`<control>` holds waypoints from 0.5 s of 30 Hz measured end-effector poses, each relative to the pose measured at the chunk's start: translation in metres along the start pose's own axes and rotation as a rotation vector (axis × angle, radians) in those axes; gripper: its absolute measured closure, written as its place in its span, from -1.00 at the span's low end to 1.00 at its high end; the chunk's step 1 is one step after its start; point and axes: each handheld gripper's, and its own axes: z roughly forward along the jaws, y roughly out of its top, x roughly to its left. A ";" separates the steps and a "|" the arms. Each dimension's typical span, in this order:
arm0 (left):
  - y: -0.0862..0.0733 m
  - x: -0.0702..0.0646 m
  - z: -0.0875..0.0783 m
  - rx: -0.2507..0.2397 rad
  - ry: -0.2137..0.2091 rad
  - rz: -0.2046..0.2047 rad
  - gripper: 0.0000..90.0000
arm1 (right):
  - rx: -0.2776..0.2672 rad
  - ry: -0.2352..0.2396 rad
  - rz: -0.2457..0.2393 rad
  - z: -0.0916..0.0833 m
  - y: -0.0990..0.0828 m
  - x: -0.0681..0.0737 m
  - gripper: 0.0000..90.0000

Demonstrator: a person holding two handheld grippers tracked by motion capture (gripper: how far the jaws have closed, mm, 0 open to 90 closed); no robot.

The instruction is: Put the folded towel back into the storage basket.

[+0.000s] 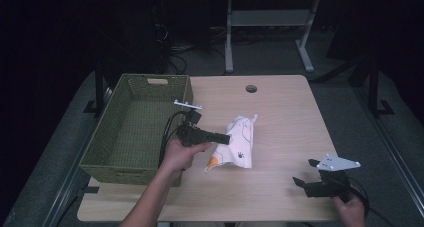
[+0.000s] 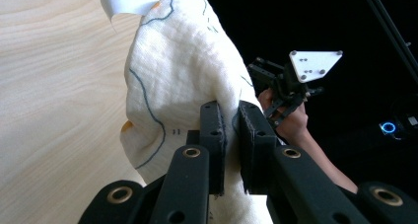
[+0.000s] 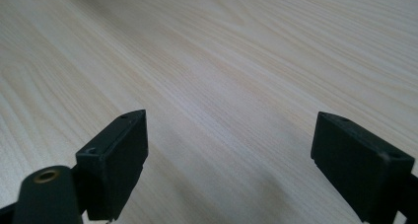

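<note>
A white cloth printed with dark lines, paw marks and an orange patch is bunched up and raised off the middle of the wooden table. My left gripper is shut on its left side; in the left gripper view the two black jaws pinch a fold of the cloth between them, at the left gripper. My right gripper rests near the table's front right edge with a grey plate on top, its jaws wide apart. In the right gripper view, the right gripper has bare wood between its fingers.
A green woven basket stands at the table's left side, just left of my left hand. A round cable hole sits near the far edge. Beyond the table are white desk legs and a dark floor.
</note>
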 end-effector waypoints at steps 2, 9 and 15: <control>0.001 -0.001 -0.002 0.002 0.000 0.004 0.85 | 0.001 -0.002 0.000 0.000 0.000 0.000 -0.70; 0.003 -0.007 -0.018 -0.016 0.001 0.010 0.84 | 0.003 -0.004 0.000 0.000 0.000 0.001 -0.70; 0.003 -0.010 -0.029 -0.026 0.010 0.013 0.84 | 0.005 -0.006 0.001 0.001 0.000 0.000 -0.70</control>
